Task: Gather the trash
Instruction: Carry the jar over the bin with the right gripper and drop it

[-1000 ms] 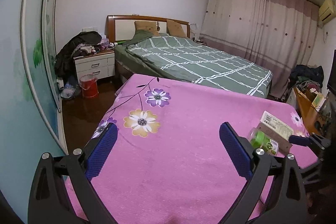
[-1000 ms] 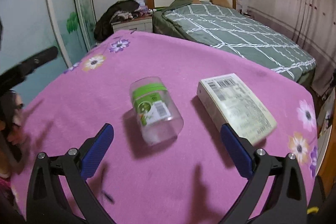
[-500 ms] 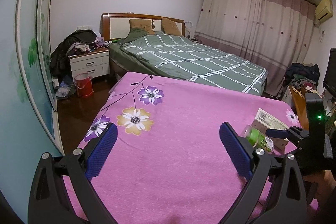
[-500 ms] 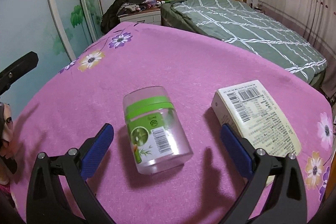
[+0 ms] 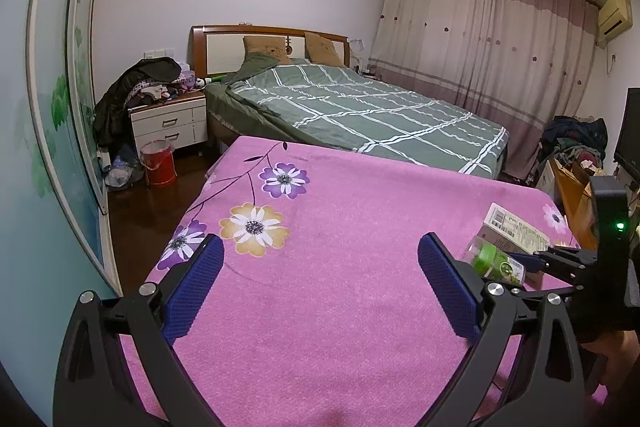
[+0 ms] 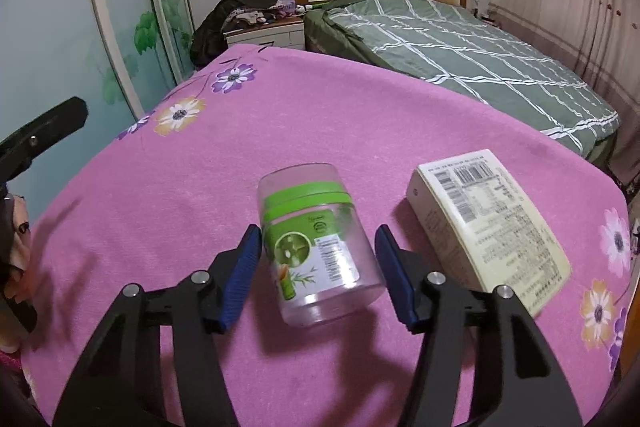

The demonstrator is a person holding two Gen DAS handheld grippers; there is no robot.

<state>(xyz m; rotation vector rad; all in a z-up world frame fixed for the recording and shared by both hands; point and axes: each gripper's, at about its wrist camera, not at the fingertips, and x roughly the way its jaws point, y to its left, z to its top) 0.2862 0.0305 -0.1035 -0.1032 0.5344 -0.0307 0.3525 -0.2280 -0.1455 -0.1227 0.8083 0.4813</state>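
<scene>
A clear plastic jar [image 6: 316, 247] with a green lid and green label lies on its side on the pink flowered cloth [image 6: 280, 115]. My right gripper [image 6: 318, 259] straddles it. Its jaws are closing, one blue pad on each side of the jar, close to it but with a sliver of gap. To the right of the jar lies a cream carton [image 6: 488, 223] with barcodes. In the left wrist view the jar [image 5: 496, 265] and carton [image 5: 516, 231] sit at the far right. My left gripper [image 5: 320, 291] hovers open over bare cloth, holding nothing.
Beyond the cloth stands a bed with a green checked cover [image 5: 380, 111]. A white nightstand [image 5: 168, 125] piled with clothes and a red bucket [image 5: 159, 163] stand at the left by a painted sliding door [image 5: 60, 99]. Clutter [image 5: 576, 143] and curtains fill the right.
The right gripper came forward over the jar and its jaws narrowed from wide open to just beside it. The left gripper stayed put and open.
</scene>
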